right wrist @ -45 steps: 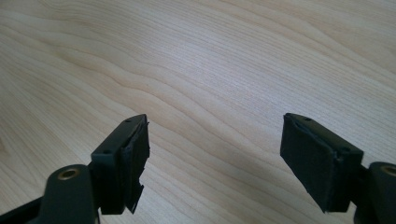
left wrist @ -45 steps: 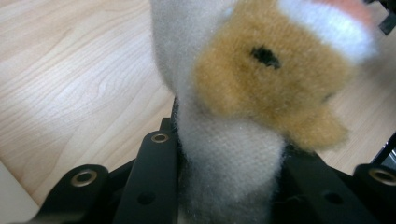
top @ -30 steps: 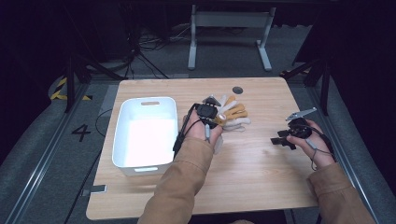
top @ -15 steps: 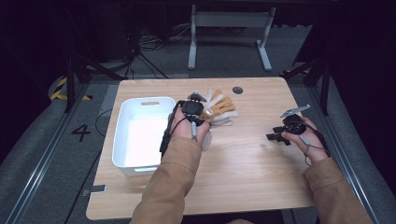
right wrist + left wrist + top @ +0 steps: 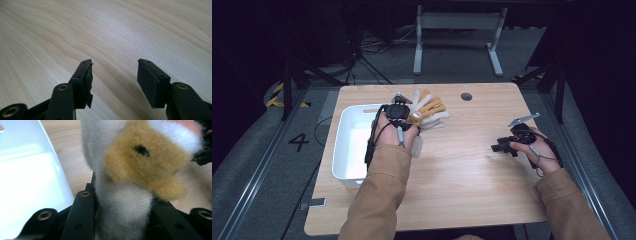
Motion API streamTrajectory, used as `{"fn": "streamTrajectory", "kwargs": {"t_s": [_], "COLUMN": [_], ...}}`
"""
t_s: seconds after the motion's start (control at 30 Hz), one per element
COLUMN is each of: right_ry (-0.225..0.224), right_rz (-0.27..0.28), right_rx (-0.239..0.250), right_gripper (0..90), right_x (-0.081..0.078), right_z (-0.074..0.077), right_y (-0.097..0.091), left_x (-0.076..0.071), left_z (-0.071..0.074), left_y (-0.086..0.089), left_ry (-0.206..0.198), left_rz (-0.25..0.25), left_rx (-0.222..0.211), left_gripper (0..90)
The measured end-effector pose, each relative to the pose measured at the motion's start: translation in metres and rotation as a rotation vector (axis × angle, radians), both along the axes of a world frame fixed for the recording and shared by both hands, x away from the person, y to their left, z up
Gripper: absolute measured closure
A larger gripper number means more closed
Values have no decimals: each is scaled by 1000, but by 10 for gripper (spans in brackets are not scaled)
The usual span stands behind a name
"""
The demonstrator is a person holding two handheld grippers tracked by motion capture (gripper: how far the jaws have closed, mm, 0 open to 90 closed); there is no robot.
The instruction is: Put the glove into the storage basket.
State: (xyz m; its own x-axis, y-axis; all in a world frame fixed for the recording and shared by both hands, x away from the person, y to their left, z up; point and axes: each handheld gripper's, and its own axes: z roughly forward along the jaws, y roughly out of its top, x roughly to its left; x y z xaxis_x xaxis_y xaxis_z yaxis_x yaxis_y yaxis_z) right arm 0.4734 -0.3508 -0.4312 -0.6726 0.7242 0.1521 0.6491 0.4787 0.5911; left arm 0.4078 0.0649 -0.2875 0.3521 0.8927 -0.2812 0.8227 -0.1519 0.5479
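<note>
The plush toy, grey, tan and white, is clamped between the jaws of the left gripper, held just beside the right rim of the white bin near the table's far-left part. Nearer the person's right side, the right gripper hovers over bare wooden table, well apart from the toy, its jaws spread with nothing between them.

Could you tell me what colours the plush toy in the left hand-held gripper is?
The plush toy is tan and off-white with a black spot, best seen in the left gripper view.
</note>
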Motion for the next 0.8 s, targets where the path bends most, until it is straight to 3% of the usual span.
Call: {"fn": "streamTrajectory", "kwargs": {"t_s": [0.1, 0.23, 0.33, 0.8], "right_ry": [-19, -24, -29, -11], "right_rz": [6, 22, 16, -1], "right_rx": [-43, -36, -63, -58], "right_gripper": [502, 500, 501, 500], "right_x": [-1, -3, -3, -5], "right_z": [0, 0, 0, -4], "right_y": [2, 3, 1, -5], "left_x": [1, 2, 3, 3], "left_z": [1, 2, 3, 1], "left_y": [7, 14, 22, 36], "left_ry": [-1, 1, 3, 8], "left_rz": [23, 45, 73, 166], "left_rx": [-4, 0, 0, 2], "left_gripper": [727, 727, 727, 725]}}
